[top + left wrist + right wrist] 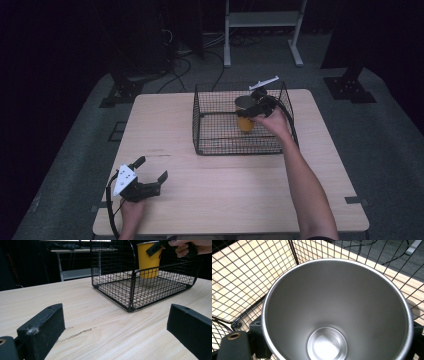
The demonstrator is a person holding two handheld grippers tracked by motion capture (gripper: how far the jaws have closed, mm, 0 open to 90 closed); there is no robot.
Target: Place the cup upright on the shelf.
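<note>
The cup (245, 114) is yellow outside and bare shiny metal inside, and it stands upright in the wire basket (210, 135), toward the right far part of it. Your right gripper (252, 107) is clenched on the cup, with one jaw at each side just under the rim (337, 263); from the side, the cup seems slightly above the basket floor, but I cannot be sure. I judge it stiff and quite light, because it is empty. The smooth wall can slip, so hold it below the rim, where the cup is widest. The basket sits on the worktop (240, 190). Your left gripper (150, 170) rests near the front left edge, released, jaws wide apart, holding nothing.
</note>
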